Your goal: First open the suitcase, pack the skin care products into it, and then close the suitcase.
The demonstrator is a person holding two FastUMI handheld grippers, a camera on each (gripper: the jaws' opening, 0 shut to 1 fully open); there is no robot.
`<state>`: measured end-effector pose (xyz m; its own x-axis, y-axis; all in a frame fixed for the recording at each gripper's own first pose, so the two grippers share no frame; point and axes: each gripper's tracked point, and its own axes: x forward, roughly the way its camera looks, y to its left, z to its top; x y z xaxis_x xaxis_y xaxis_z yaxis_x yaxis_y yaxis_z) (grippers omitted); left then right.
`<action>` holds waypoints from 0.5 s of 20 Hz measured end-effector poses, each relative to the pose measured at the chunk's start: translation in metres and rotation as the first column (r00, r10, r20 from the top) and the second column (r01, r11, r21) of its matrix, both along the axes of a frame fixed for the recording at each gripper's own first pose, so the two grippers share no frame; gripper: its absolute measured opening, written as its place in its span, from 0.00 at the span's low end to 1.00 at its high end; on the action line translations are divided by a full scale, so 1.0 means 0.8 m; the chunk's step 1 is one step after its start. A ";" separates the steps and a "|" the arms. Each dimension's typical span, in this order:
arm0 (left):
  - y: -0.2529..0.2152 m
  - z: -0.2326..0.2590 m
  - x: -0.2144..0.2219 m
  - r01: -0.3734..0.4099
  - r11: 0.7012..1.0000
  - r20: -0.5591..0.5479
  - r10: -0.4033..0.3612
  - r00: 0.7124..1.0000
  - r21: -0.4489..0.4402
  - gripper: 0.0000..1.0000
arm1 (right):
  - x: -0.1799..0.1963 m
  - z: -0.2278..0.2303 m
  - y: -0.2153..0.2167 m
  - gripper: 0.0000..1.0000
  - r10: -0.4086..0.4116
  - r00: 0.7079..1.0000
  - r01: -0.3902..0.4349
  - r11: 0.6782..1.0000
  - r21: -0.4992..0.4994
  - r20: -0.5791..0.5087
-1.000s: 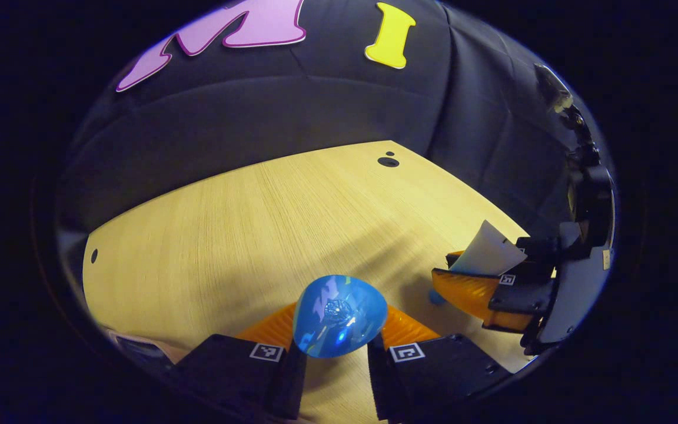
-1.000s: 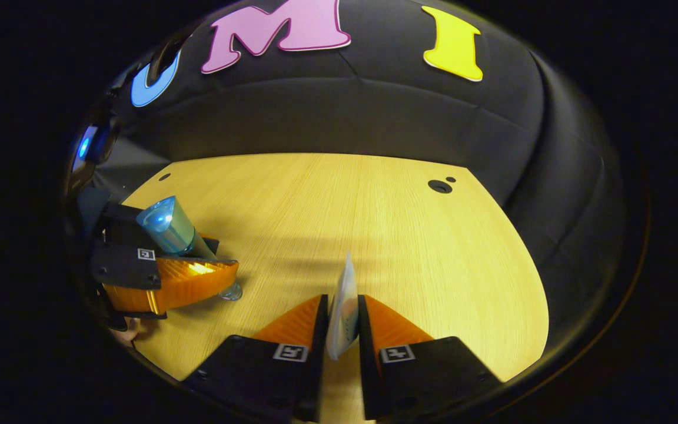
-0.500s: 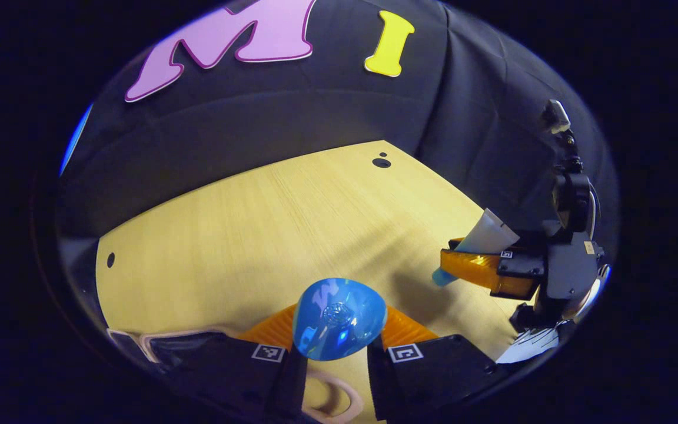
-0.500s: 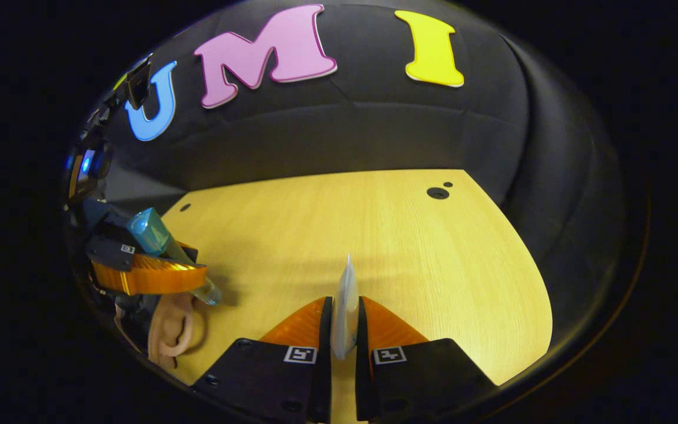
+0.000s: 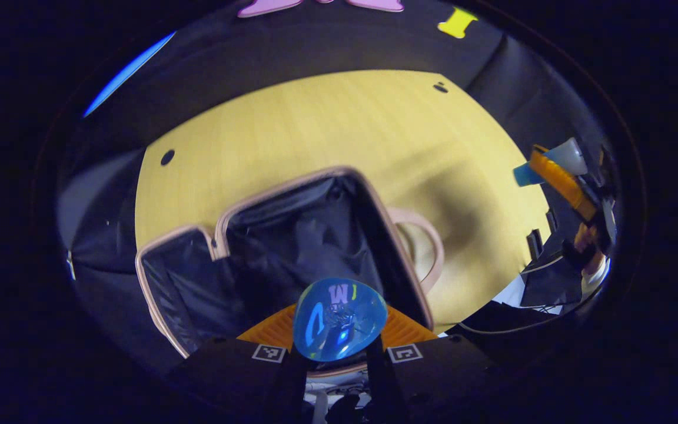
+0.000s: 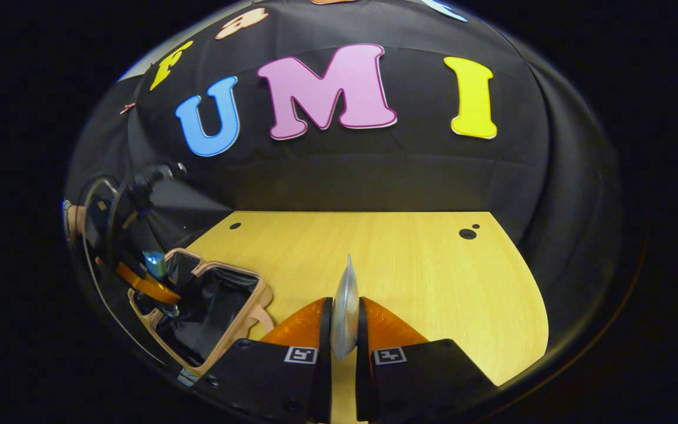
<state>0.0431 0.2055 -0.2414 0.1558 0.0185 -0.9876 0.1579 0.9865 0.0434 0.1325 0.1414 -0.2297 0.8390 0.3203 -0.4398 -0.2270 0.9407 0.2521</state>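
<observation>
The left claw (image 5: 339,330), clenched on a blue bottle (image 5: 339,318), has swung from bare desk (image 5: 315,123) to above the open suitcase (image 5: 292,247), so dropping comes next, while the right claw (image 6: 344,330) grips a flat tube (image 6: 346,306).

left tongs (image 5: 339,330): clamped, both fingers pressing | right tongs (image 6: 344,330): clamped, both fingers pressing

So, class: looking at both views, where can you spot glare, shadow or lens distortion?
Left gripper view: reflections glare on the blue bottle, a soft shadow falls on the table beside the open suitcase, and the fisheye bows the table edge. Right gripper view: evenly lit, the tube sharp, the table edges curved.
</observation>
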 end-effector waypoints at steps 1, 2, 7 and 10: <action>0.008 -0.023 -0.012 -0.024 0.999 -0.053 0.025 0.998 0.024 0.51 | -0.007 0.004 0.007 0.19 0.005 1.000 -0.005 1.000 -0.001 0.005; 0.008 -0.052 -0.032 -0.047 0.998 -0.098 0.051 0.994 0.040 0.45 | -0.014 0.006 0.012 0.19 0.009 1.000 -0.009 1.000 -0.008 0.005; -0.012 -0.121 -0.075 -0.123 0.992 -0.270 0.121 0.955 0.012 0.48 | -0.043 0.017 0.035 0.19 0.031 0.999 -0.031 0.999 -0.044 0.009; 0.007 -0.136 -0.074 -0.126 0.991 -0.287 0.135 0.949 0.048 0.48 | -0.055 0.020 0.052 0.20 0.037 0.999 -0.037 0.998 -0.058 0.004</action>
<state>-0.0164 0.2109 -0.3500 -0.1415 0.0482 -0.9888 0.0379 0.9983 0.0432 0.0885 0.1831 -0.2140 0.8292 0.3254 -0.4544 -0.2633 0.9446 0.1960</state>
